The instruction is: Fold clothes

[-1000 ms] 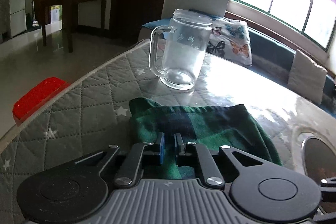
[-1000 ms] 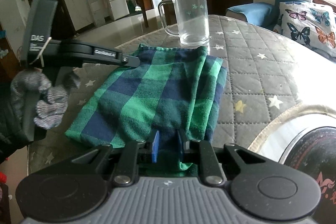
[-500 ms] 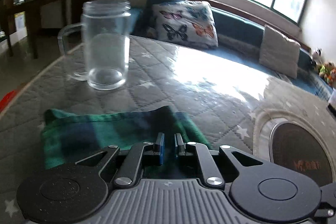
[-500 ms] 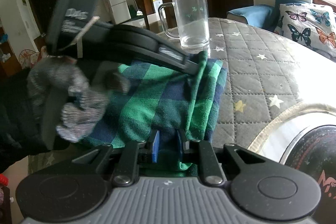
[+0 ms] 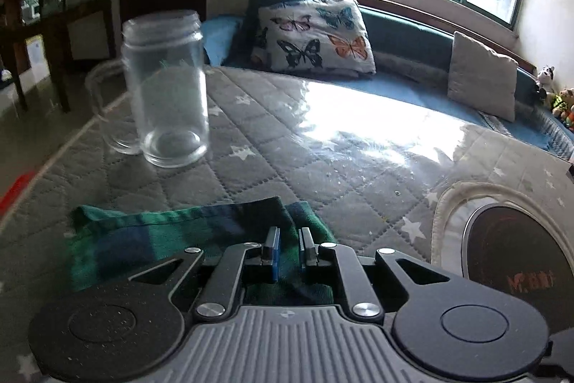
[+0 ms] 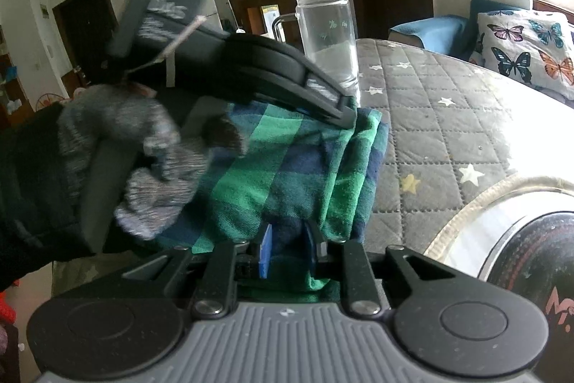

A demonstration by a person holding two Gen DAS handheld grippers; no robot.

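Observation:
A green and blue plaid cloth [image 6: 297, 167] lies folded on the quilted grey table cover [image 6: 448, 139]. My right gripper [image 6: 287, 244] is shut on the cloth's near edge. My left gripper [image 5: 288, 248] is shut on the cloth [image 5: 161, 239] at its far right corner. In the right wrist view the left gripper [image 6: 344, 119] reaches across over the cloth, held by a gloved hand [image 6: 150, 164], its tip at the far corner near the glass mug.
A clear glass mug [image 5: 165, 88] stands on the table cover just beyond the cloth; it also shows in the right wrist view [image 6: 328, 34]. A round black hob [image 5: 516, 261] sits at the right. A sofa with a butterfly pillow [image 5: 315, 34] lies beyond the table.
My left gripper has carried the cloth's left edge over to the right, folding it onto the right side. The right gripper has stayed in place, holding the near edge.

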